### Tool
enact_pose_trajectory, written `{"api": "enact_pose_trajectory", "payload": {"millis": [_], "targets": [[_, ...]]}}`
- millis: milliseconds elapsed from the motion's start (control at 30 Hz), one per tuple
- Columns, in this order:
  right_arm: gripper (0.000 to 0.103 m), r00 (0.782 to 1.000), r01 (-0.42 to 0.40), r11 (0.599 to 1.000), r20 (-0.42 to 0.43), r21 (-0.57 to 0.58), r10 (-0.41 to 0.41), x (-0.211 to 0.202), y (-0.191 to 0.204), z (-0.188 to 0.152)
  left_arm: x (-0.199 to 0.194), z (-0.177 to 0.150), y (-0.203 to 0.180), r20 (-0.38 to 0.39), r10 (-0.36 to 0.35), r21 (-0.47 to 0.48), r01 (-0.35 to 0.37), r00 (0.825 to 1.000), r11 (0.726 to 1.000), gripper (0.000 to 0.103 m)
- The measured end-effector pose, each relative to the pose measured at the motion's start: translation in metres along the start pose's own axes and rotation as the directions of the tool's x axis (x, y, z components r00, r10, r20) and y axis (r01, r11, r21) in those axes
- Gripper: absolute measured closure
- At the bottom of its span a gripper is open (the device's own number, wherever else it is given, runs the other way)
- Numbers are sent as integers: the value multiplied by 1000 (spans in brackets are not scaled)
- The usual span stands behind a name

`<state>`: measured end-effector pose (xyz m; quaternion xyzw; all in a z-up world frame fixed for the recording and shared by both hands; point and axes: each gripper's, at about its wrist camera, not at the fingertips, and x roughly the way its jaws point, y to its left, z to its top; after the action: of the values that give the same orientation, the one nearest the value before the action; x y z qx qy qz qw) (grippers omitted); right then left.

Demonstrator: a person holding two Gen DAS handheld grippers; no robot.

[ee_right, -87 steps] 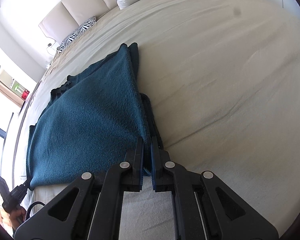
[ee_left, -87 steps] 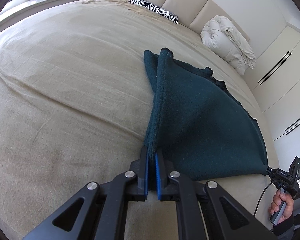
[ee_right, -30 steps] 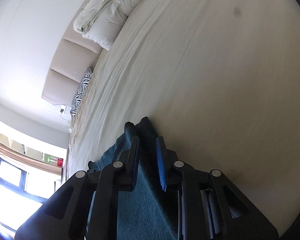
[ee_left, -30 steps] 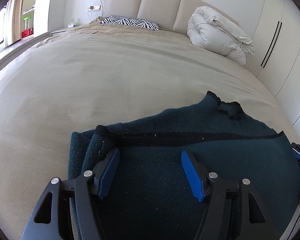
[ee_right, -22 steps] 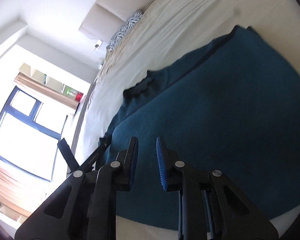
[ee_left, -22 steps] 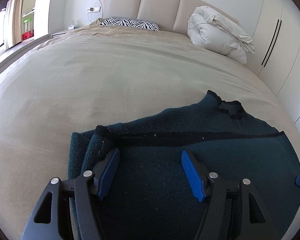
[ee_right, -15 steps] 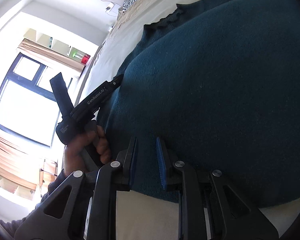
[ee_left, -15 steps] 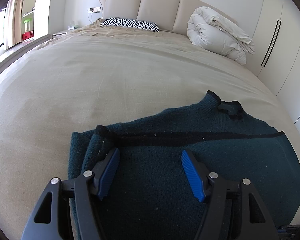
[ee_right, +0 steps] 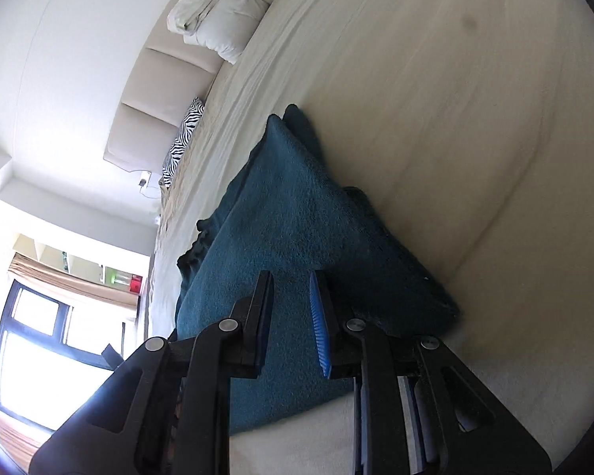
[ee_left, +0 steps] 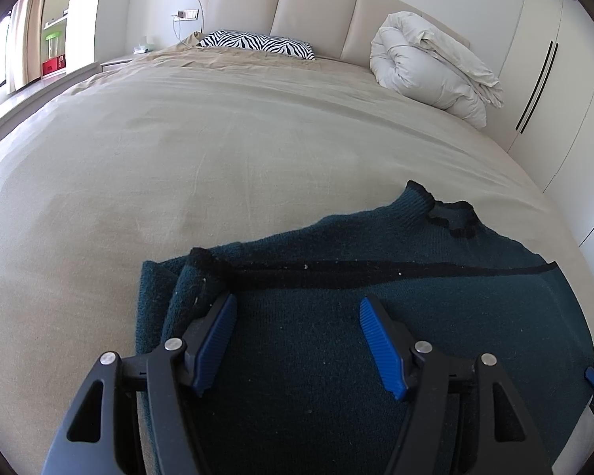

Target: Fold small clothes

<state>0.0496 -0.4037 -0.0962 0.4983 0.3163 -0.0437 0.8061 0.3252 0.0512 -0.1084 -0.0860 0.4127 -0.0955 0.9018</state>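
Left gripper (ee_left: 297,340) spread, empty, over sweater (ee_left: 376,316); right gripper (ee_right: 293,324) narrowly parted, empty, likely seeking next fold edge.

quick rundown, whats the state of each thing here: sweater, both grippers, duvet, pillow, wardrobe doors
sweater: folded over, lying flat on the bed
left gripper: open, holding nothing, above the sweater
right gripper: jaws slightly apart, nothing gripped
duvet: rolled up by the headboard
pillow: lying flat
wardrobe doors: closed
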Motion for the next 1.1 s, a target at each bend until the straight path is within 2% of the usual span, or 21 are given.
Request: {"api": "enact_pose_trajectory", "payload": {"millis": [67,133,200,267,300,367,467,567,600,633,667,733,767,833,933,1100], "targets": [[84,1000,-22,998,-16,-54,21,-11,15,-6,-18,0,1,-20,3,-40,-4,1000,999,37],[84,998,-52,993,-44,-108,47,-13,33,-18,-48,-10,-2,0,-54,-81,54,999,995,37],[82,992,-92,988,-102,-126,79,-6,49,-31,-76,-30,-14,7,-130,-83,130,991,988,37],[72,986,-125,982,-129,-139,107,2,62,-44,-94,-57,-28,-16,-218,-81,216,976,973,37],[59,984,-135,982,-136,-134,117,7,67,-51,-99,-69,-37,-38,-252,-76,248,967,966,37],[47,977,-157,981,-160,-112,138,28,81,-66,-97,-90,-53,-82,-290,-60,285,954,957,37],[47,963,-180,980,-220,-86,158,43,88,-85,-77,-107,-58,-140,-299,-90,288,944,953,40],[47,945,-193,981,-272,-14,182,57,79,-100,-74,-108,-53,-133,-312,-104,300,941,948,42],[47,938,-192,981,-296,-2,183,62,75,-104,-73,-108,-52,-143,-308,-89,298,941,951,45],[47,936,-175,985,-310,4,168,63,67,-108,-73,-109,-51,-145,-302,-76,294,942,953,53],[51,940,-156,988,-305,15,153,65,59,-108,-74,-111,-46,-145,-298,-70,290,944,954,58],[57,941,-173,984,-288,37,177,64,45,-103,-75,-115,-33,-148,-315,-94,303,938,948,69],[61,949,-164,986,-267,41,169,60,38,-97,-77,-117,-25,-150,-323,-107,309,934,945,72],[61,965,-149,988,-209,48,156,48,27,-83,-81,-121,-8,-150,-332,-130,315,931,940,79],[61,989,-99,993,-100,66,105,21,9,-59,-89,-124,18,-130,-348,-179,323,928,929,80],[59,998,-49,991,30,124,46,-30,-16,-38,-112,-131,49,-106,-296,-226,267,949,937,80]]}}
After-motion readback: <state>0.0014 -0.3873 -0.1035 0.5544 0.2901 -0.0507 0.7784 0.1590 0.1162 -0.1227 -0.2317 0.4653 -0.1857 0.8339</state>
